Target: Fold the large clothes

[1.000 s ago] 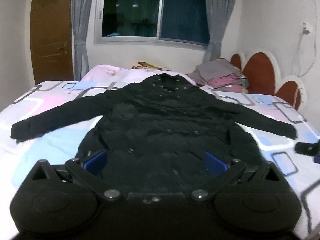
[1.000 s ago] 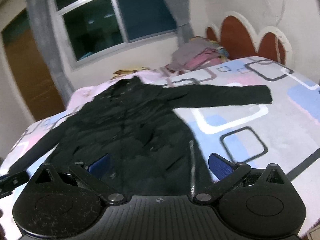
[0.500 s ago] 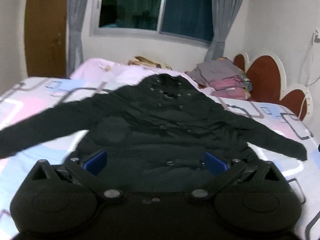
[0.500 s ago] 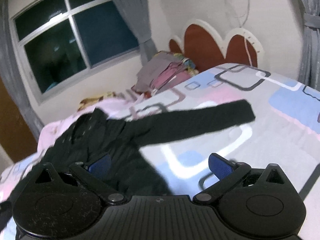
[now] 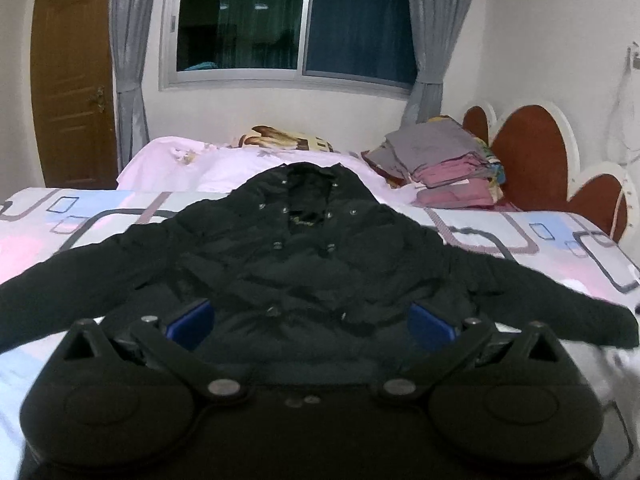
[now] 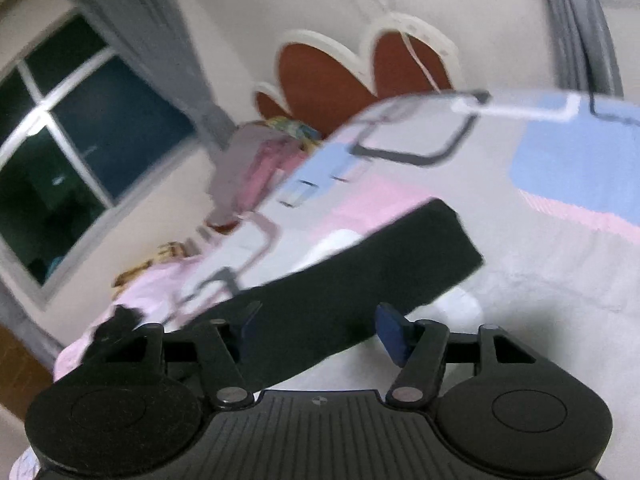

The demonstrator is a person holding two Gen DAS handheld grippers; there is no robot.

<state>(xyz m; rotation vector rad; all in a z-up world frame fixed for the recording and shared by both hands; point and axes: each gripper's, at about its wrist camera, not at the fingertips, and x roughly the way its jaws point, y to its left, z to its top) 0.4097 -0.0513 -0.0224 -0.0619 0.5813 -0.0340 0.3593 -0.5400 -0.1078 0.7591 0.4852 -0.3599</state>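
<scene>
Right gripper (image 6: pixel 316 326): jaws closing, its blue pads (image 6: pixel 394 330) to either side of the coat's right sleeve (image 6: pixel 360 280) near the cuff, not yet pressing on it; the view is tilted and blurred. Left gripper (image 5: pixel 310 322): jaws spread wide, nothing between them, poised over the lower front of the black coat (image 5: pixel 308 248). The coat lies flat, front up, on the bed (image 5: pixel 48 232), collar toward the window (image 5: pixel 296 20), both sleeves stretched out sideways over a sheet printed with pink and blue blocks and dark outlined rectangles. Beyond the collar, a pale pink pillow (image 5: pixel 192 164); to its right, a stack of folded clothes (image 5: pixel 444 168) beside the scalloped red headboard (image 5: pixel 532 152). Grey curtains (image 5: pixel 128 40) flank the window; a wooden door (image 5: pixel 72 80) stands at far left.
</scene>
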